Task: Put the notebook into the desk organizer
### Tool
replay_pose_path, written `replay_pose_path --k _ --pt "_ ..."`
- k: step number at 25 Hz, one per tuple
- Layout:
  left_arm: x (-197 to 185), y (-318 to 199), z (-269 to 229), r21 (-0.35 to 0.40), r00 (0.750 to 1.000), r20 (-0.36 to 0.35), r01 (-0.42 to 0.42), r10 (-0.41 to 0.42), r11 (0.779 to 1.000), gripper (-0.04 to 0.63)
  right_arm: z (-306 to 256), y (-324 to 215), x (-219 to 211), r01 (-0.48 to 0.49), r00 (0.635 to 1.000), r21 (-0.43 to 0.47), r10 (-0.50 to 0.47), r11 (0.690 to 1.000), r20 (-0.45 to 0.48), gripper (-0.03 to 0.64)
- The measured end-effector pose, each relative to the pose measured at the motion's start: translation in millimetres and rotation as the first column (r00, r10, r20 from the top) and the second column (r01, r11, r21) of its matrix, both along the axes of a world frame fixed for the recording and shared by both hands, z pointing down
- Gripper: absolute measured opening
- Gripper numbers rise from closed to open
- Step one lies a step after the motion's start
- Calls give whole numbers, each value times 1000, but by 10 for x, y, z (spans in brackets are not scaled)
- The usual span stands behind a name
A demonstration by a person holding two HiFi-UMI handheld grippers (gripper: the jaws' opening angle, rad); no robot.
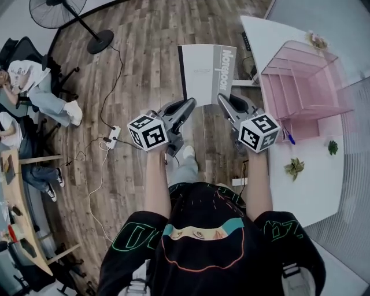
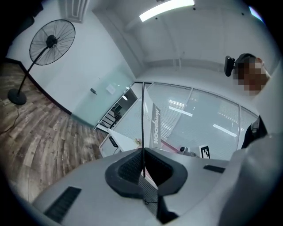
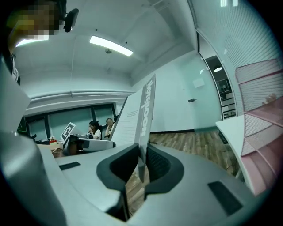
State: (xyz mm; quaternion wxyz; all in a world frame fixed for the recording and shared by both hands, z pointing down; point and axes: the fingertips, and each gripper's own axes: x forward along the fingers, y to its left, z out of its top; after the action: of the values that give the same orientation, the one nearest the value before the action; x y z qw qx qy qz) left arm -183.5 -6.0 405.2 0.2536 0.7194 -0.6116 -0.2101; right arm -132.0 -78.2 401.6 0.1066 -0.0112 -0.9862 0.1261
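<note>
We hold the notebook [image 1: 207, 72] in the air between our two tools, over the wooden floor [image 1: 144, 46] and just left of the white desk [image 1: 300, 196]. Its pale cover faces up toward us, and the grey band with the lettering runs along its right side. The left tool [image 1: 188, 105] is pinched narrow on the notebook's near left corner, where the cover's thin dark edge runs straight between the pads. The right tool [image 1: 223, 99] is closed on the near right corner, below the lettered band, with its pads against both faces.

The pink mesh desk organizer [image 1: 300, 81] stands on the desk to the right of the notebook and apart from it. Two small green sprigs [image 1: 295, 167] and a blue pen [image 1: 289, 138] lie on the desk in front of the organizer. Across the floor a standing fan [image 1: 63, 13] rises at the far left, a power strip [image 1: 113, 134] trails its cables, and seated people [image 1: 34, 81] fill the left edge.
</note>
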Motion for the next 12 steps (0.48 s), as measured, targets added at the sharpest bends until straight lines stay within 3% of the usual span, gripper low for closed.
replay_pose_path --k 5,12 --pt "-575 -164 101 6 1000 0 19 -19 1000 8 88 -164 -575 2 1000 6 -2 1000 10 32" --pt "-917 -420 198 -60 1000 7 -11 11 998 9 225 -384 -866 -29 999 -47 27 998 -34 32"
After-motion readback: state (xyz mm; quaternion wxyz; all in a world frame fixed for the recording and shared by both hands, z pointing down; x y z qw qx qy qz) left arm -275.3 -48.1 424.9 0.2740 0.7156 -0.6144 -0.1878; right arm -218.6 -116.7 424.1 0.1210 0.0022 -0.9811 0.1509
